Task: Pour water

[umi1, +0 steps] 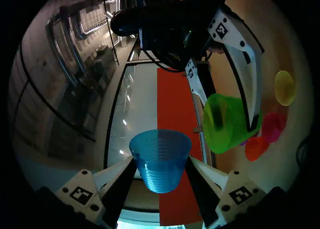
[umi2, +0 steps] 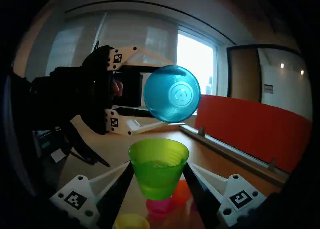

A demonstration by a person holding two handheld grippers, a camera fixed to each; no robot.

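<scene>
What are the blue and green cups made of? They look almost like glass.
The blue cup looks like thin translucent plastic: light shows through, and fine ridges ring its wall. The green cup seems the same glossy plastic; its contents show through.

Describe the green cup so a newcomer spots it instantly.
Look above the wooden table, near the cluster of small cups. The green cup sits between the right gripper's fingers; it is translucent lime, while those are pink, orange and yellow.
</scene>
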